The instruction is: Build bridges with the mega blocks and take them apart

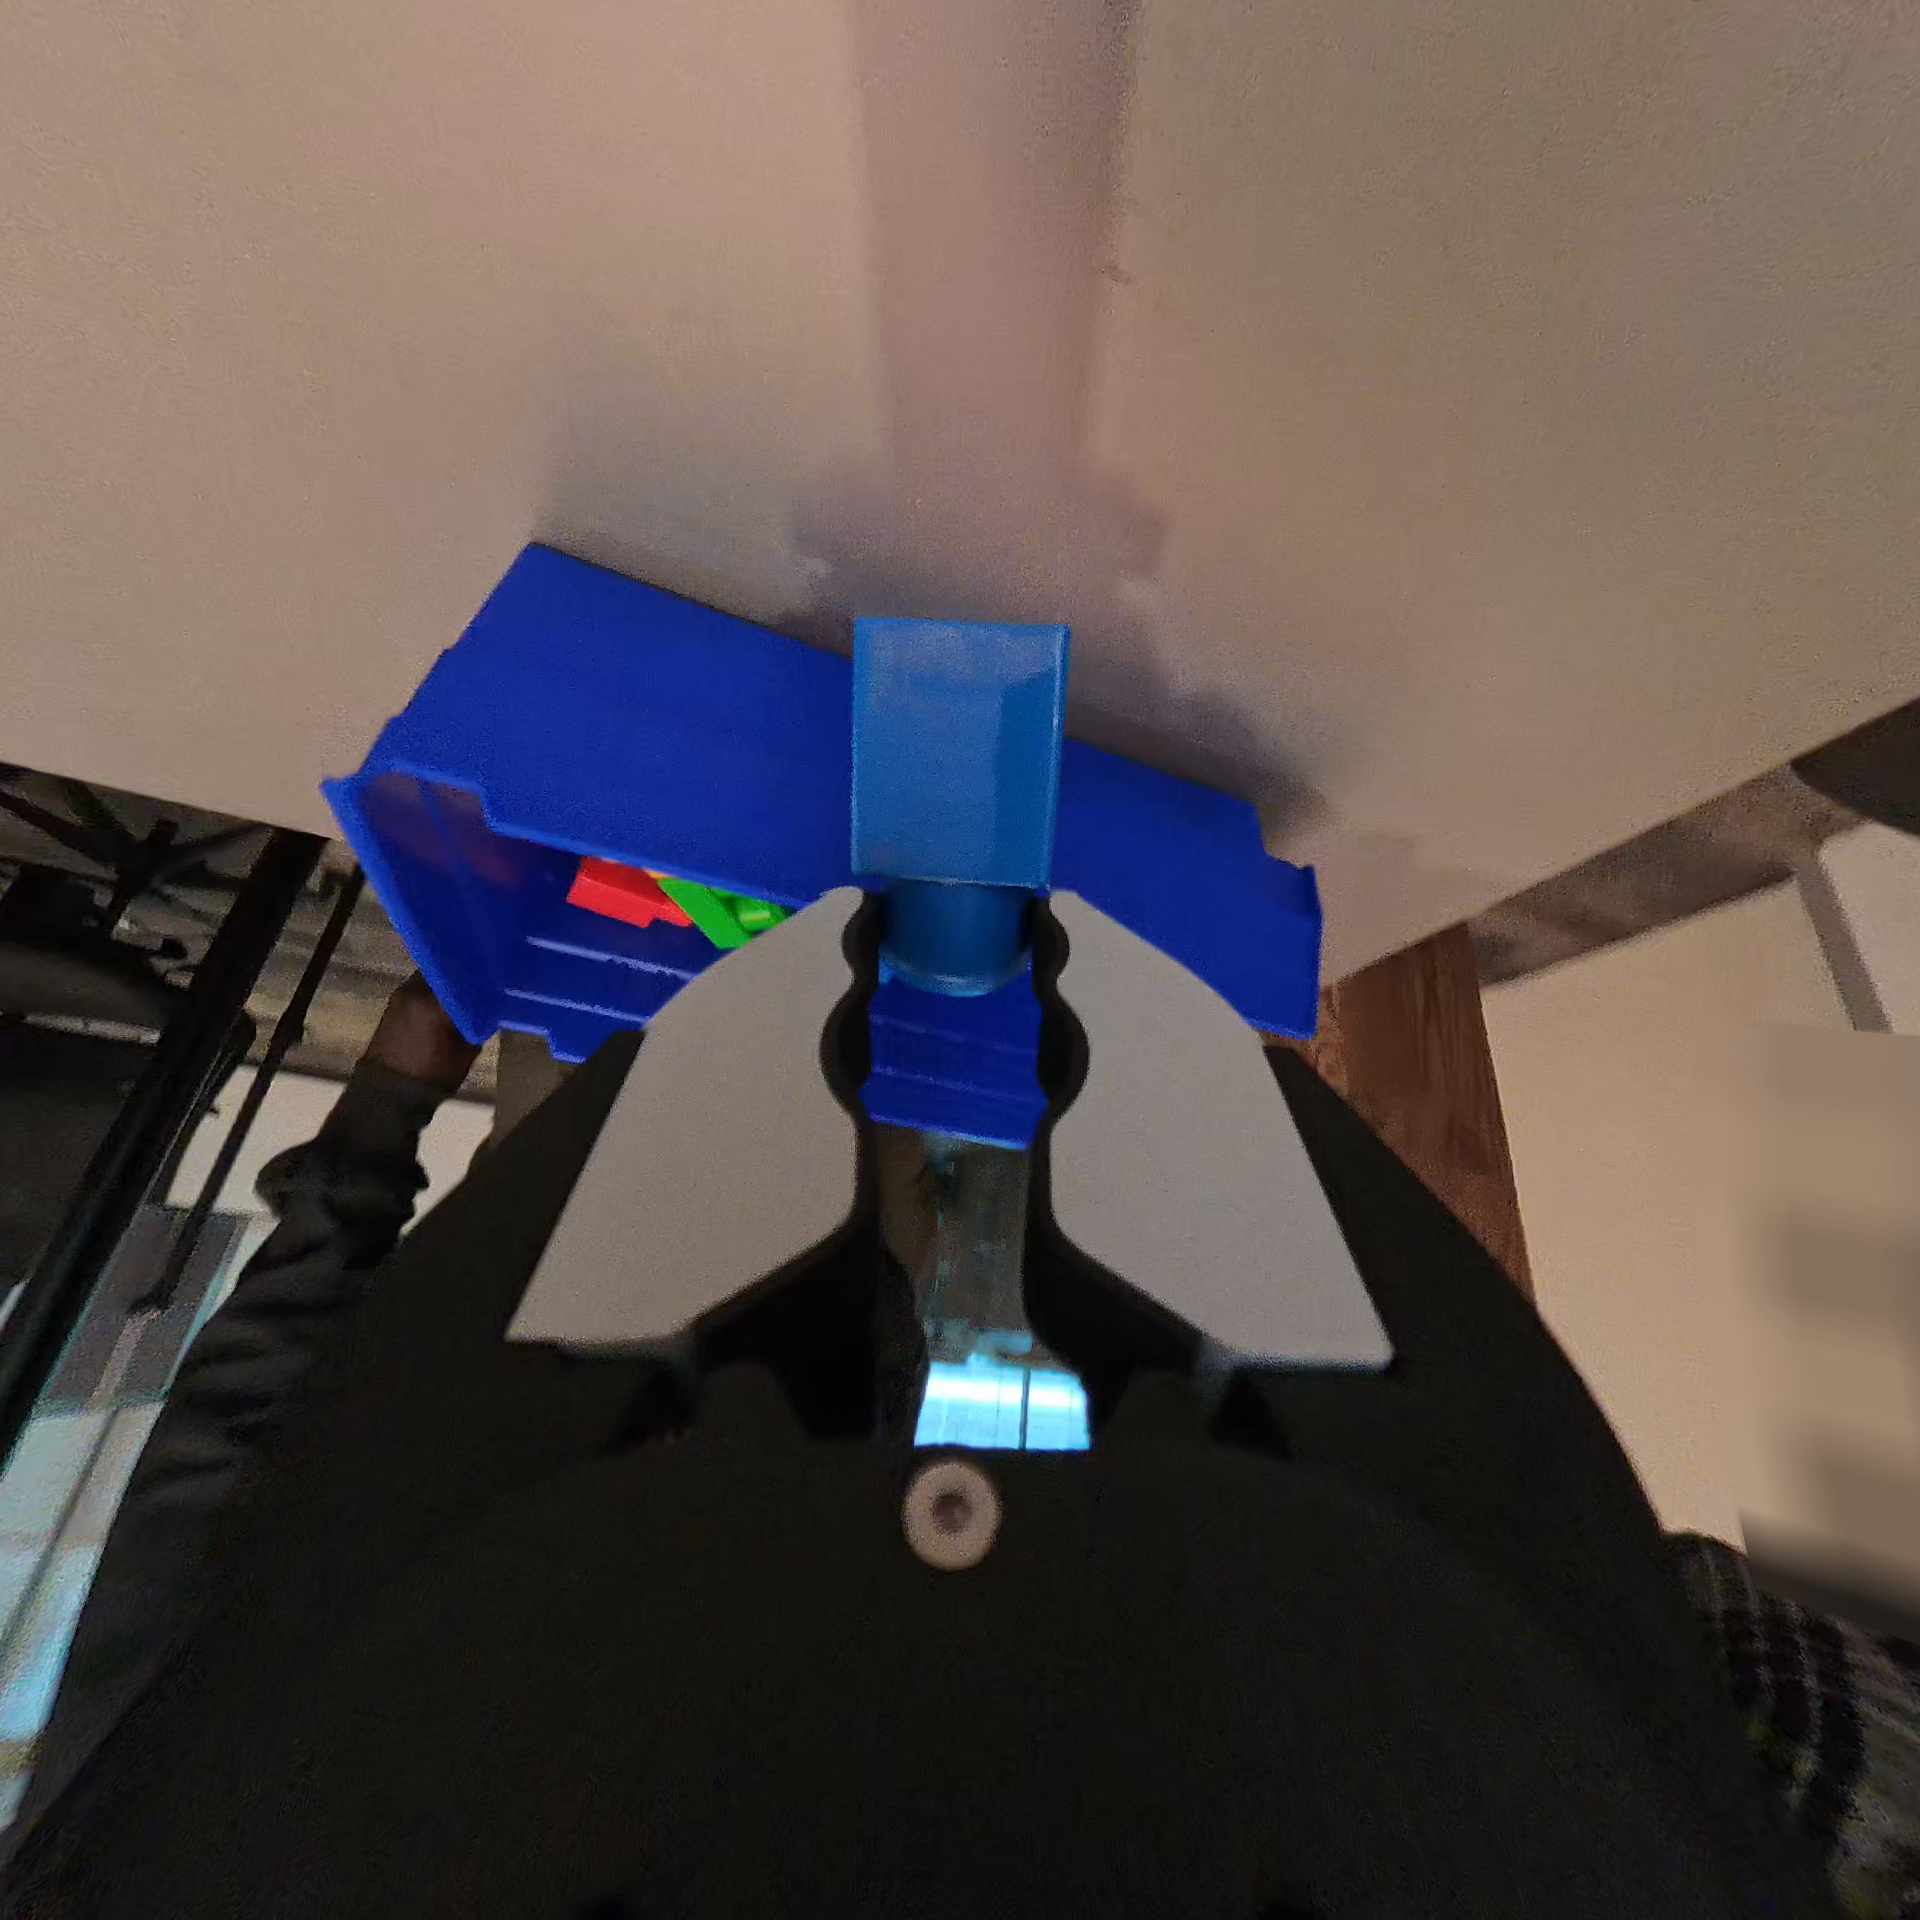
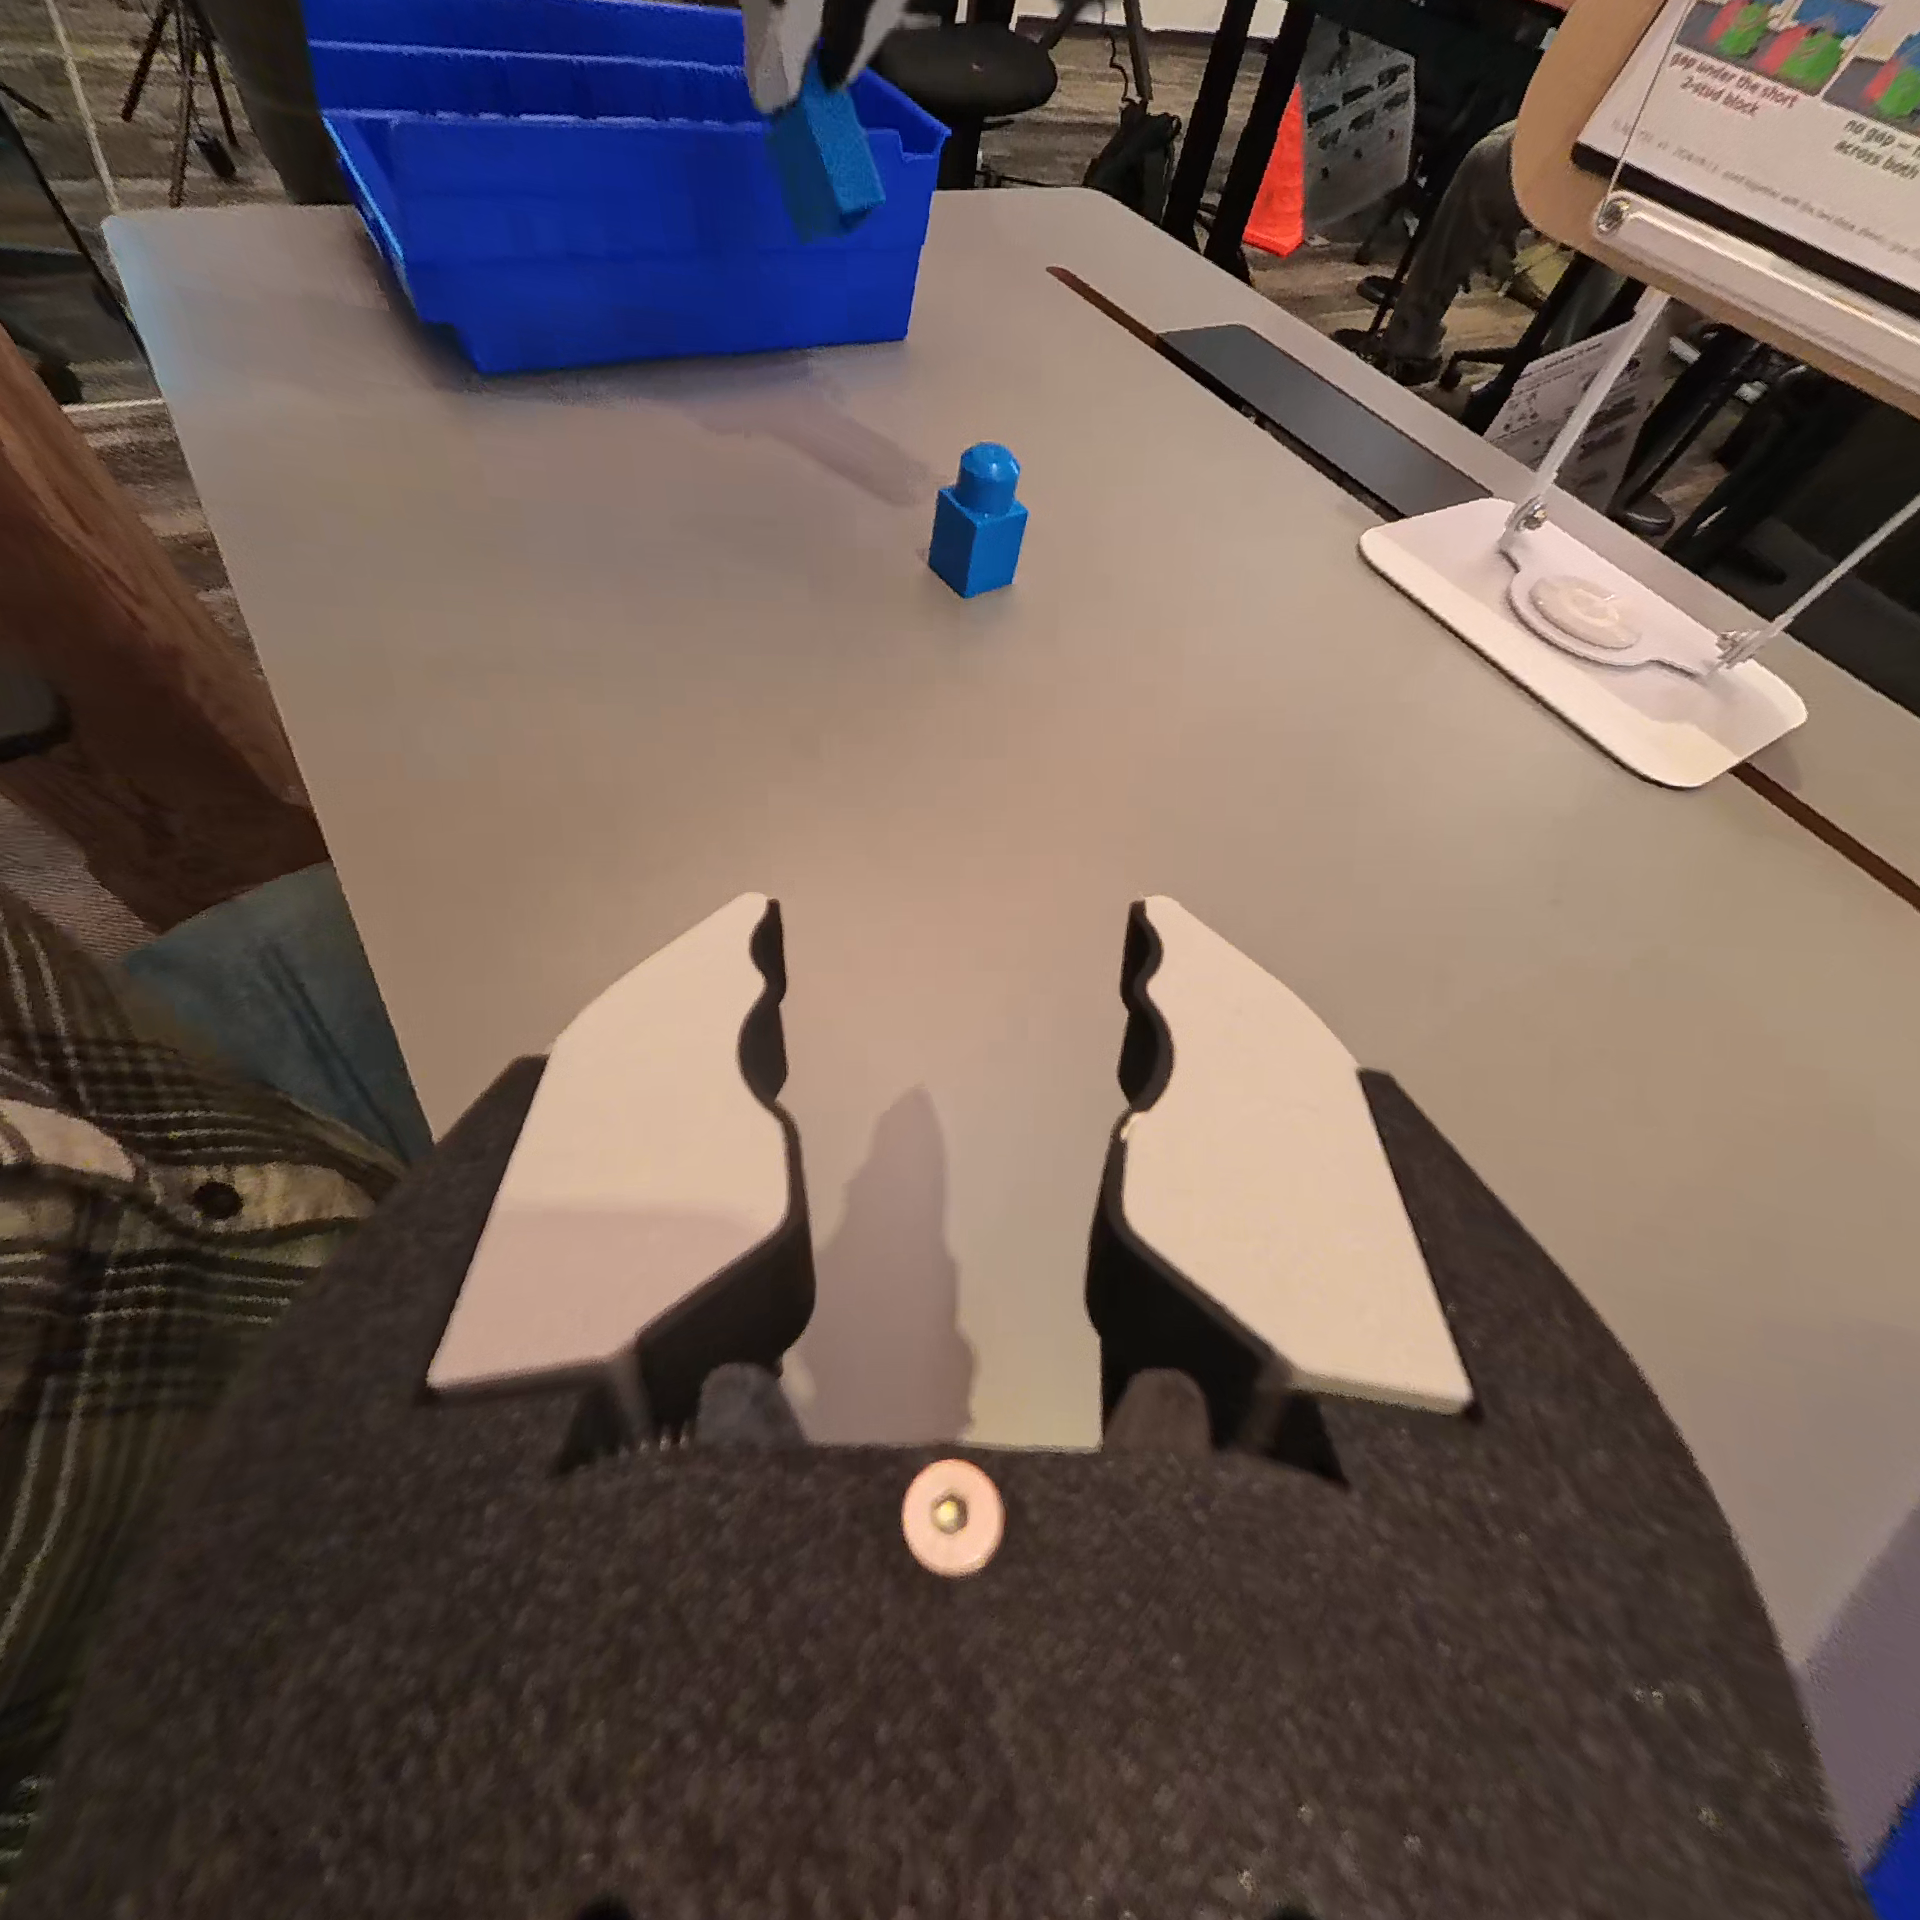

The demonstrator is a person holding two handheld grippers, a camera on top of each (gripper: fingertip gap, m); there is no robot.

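left gripper (image 1: 951, 945) clamped the stud of a blue plastic one-stud block (image 1: 956, 758).
it hung over the blue plastic bin (image 2: 644, 208); right gripper (image 2: 951, 997) gaped empty, a second blue one-stud block (image 2: 979, 535) upright on the grey table (image 2: 623, 675).

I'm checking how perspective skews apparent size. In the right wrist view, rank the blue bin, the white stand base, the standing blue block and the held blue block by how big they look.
1. blue bin
2. white stand base
3. held blue block and standing blue block: they look alike, and differing camera distance makes ranking unsure.
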